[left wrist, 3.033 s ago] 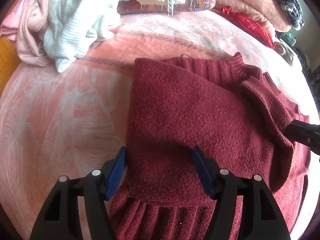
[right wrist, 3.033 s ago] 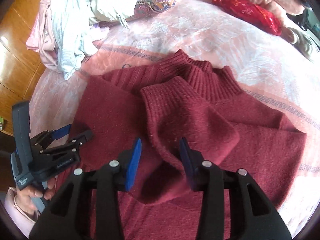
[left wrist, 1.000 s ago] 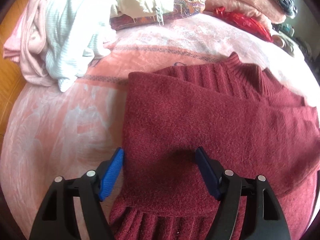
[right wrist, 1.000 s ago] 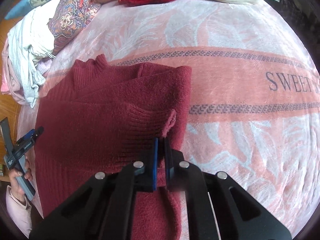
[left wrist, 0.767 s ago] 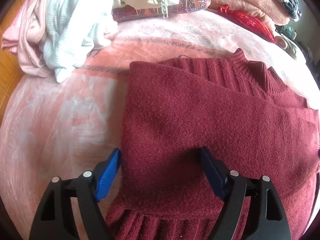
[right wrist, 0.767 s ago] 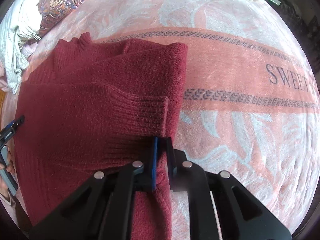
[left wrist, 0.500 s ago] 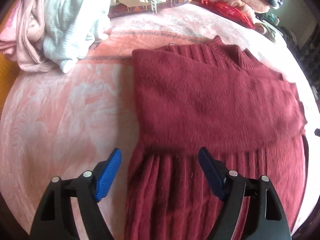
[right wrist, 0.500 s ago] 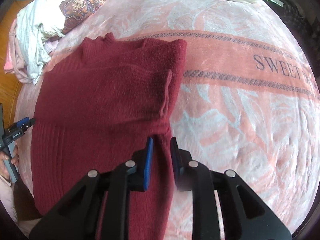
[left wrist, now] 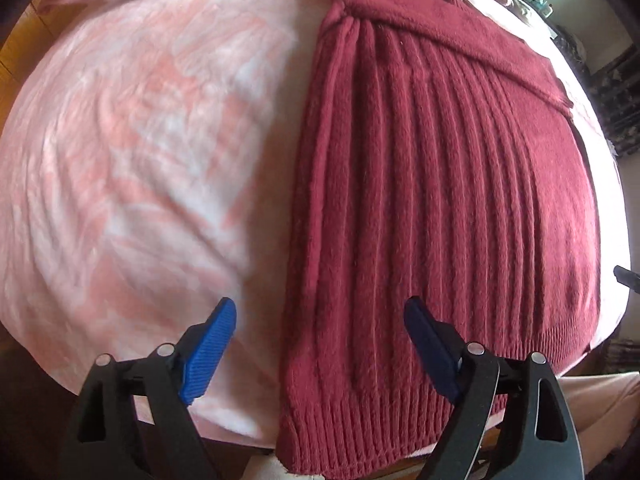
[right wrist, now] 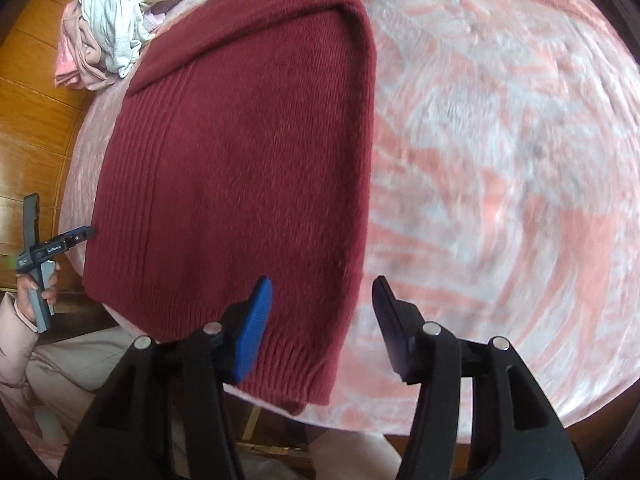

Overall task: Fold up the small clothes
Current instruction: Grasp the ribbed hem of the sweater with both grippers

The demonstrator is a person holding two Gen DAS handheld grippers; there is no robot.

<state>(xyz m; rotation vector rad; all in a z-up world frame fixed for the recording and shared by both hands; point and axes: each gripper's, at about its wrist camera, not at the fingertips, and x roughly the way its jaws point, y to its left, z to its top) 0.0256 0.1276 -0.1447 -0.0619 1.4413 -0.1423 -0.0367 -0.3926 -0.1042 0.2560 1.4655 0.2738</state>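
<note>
A dark red knitted sweater lies flat on the pink blanket, both sleeves folded across its chest and its ribbed hem at the bed's near edge. My left gripper hovers over the sweater's left hem corner. Its jaws are opening wide and the pads touch nothing. In the right wrist view the sweater fills the left half. My right gripper hangs over the right hem edge with its jaws opening, cloth beneath them but not pinched. The left gripper also shows there in a hand.
A pile of pale clothes lies at the bed's far left corner. A wooden floor runs along the left side. The person's light trousers are against the bed's near edge. Bare blanket spreads to the right of the sweater.
The right gripper let go of the sleeve cuff and opened. Both grippers drew back from the sweater's chest to its hem. The sleeve stays folded across the body.
</note>
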